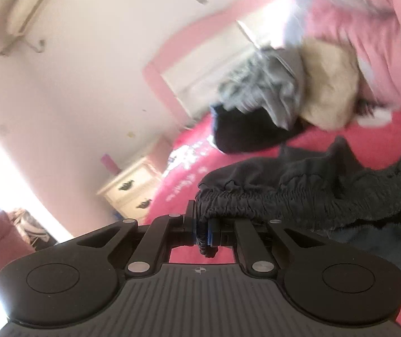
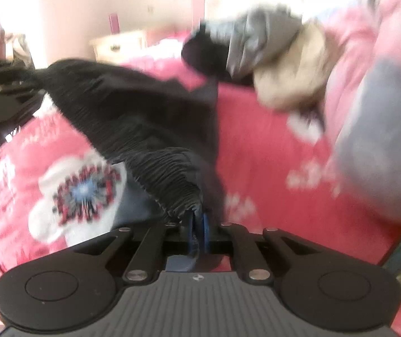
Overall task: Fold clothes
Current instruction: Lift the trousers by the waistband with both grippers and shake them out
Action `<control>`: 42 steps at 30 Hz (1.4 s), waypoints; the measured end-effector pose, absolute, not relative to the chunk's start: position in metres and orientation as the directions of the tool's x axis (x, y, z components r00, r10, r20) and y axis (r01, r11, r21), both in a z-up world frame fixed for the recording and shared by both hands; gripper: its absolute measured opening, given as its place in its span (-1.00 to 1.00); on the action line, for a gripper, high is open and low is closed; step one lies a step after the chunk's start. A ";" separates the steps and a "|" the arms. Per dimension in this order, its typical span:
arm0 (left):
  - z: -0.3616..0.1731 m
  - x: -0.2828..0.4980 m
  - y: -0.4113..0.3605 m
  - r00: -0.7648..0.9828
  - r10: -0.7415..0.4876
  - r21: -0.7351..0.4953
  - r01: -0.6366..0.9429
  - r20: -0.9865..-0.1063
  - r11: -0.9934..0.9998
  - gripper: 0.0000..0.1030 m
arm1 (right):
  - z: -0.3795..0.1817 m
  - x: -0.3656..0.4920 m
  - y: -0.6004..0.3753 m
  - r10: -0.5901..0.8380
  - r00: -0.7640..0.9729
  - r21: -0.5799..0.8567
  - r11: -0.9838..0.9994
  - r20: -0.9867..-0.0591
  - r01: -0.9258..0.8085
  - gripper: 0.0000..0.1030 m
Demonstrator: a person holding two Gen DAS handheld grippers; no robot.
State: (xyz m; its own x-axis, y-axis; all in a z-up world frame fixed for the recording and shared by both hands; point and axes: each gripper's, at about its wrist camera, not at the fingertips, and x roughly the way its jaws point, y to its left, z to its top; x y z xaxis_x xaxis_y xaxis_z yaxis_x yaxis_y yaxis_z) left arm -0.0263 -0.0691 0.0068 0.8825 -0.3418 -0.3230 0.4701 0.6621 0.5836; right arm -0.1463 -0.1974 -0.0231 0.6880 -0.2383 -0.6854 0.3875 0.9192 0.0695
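A: Starting at the left, the left gripper [image 1: 204,231] has its jaws clamped on the gathered waistband of the dark garment [image 1: 298,196], blue pads pinching the elastic at 1 end.

B: And that garment is off the bed?

A: Partly. The waistband is held up between the 2 grippers, and the rest of the cloth sags down toward the red bedspread [image 1: 326,143]. From the right wrist view you can see the band run as a long ridge from the left gripper at the far left edge down to the right gripper [image 2: 199,224].

B: So the right 1 has it too?

A: Yes, its jaws are pressed together on the other end of the waistband, with a bit of fabric poking out behind the pads. No gap that I can see.

B: Then what matters next?

A: The line between them. The waistband's long axis runs straight from 1 set of jaws to the other, so each gripper has its end right at the pads and neither is nearer. I'd guess they need to pull apart along that axis to take out the slack before laying it flat.

B: Anything over to the right?

A: The unfolded pile [image 2: 270,56], grey, black and cream pieces heaped toward the far right side of the bed, well apart from the held garment. It's blurred, so I can't tell the items apart.
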 end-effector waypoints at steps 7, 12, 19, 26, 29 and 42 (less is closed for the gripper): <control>0.072 -0.047 -0.047 0.919 -0.327 0.555 0.395 -0.221 0.732 -0.88 | 0.056 -0.161 -0.212 -0.318 0.823 0.051 0.922 -0.471 0.385 -0.92; 0.121 -0.068 -0.038 0.935 -0.334 0.554 0.342 -0.119 0.759 -0.88 | 0.118 -0.162 -0.229 -0.285 0.906 0.067 0.945 -0.314 0.321 -0.92; 0.191 -0.094 -0.024 0.939 -0.345 0.540 0.289 0.002 0.790 -0.88 | 0.205 -0.169 -0.240 -0.211 0.967 0.069 0.973 -0.145 0.222 -0.92; 0.245 -0.118 -0.009 0.934 -0.343 0.552 0.235 0.100 0.800 -0.88 | 0.275 -0.198 -0.249 -0.076 0.997 0.118 0.990 -0.006 0.076 -0.93; 0.251 -0.120 -0.009 0.933 -0.342 0.571 0.220 0.115 0.791 -0.88 | 0.292 -0.202 -0.256 -0.020 0.999 0.161 0.987 0.028 0.015 -0.93; 0.168 -0.003 -0.042 0.931 -0.325 0.551 0.360 -0.165 0.753 -0.88 | 0.228 -0.097 -0.307 0.071 0.977 0.295 0.955 -0.202 -0.009 -0.93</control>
